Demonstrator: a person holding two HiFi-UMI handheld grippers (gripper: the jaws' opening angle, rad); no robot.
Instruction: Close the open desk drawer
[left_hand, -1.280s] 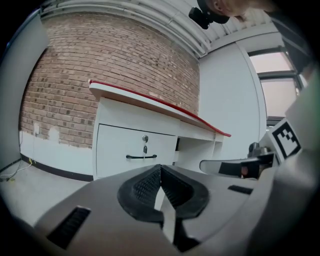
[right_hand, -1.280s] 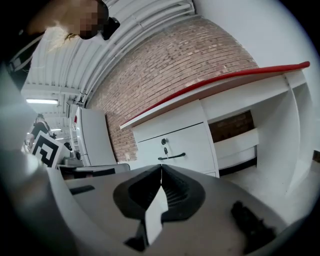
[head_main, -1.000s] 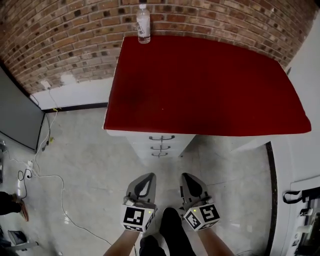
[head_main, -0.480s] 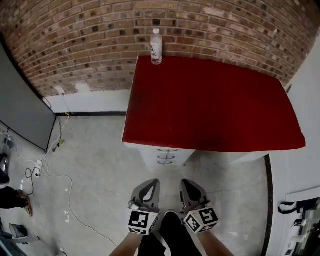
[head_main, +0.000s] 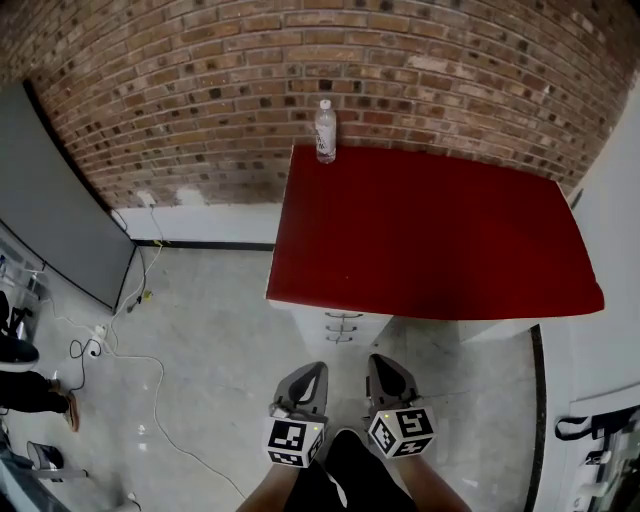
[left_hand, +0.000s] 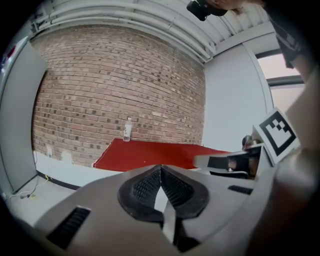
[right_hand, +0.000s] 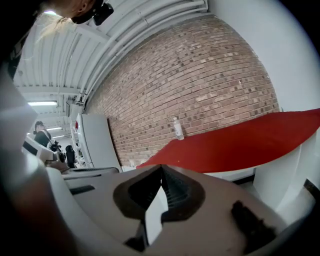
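Note:
A red-topped desk (head_main: 430, 235) stands against the brick wall. Under its front left edge is a white drawer unit (head_main: 343, 327) with three handles; its fronts look level with one another from here. Both grippers hang low in the head view, well short of the desk and above the floor. My left gripper (head_main: 312, 372) is shut with nothing between its pads, and my right gripper (head_main: 383, 365) beside it is also shut and holds nothing. In the left gripper view the desk (left_hand: 150, 152) lies far ahead of the left gripper (left_hand: 161, 167). The right gripper (right_hand: 161, 167) also faces the desk (right_hand: 240, 145).
A clear plastic bottle (head_main: 325, 131) stands at the desk's back left corner. A grey panel (head_main: 60, 200) leans at the left, with cables (head_main: 120, 360) on the floor below it. A white cabinet (head_main: 620, 250) flanks the desk's right. A person's feet (head_main: 30, 395) show at the left edge.
The desk now looks smaller and farther off and has shifted right in the head view; more floor shows in front of it. Both grippers stay shut, side by side.

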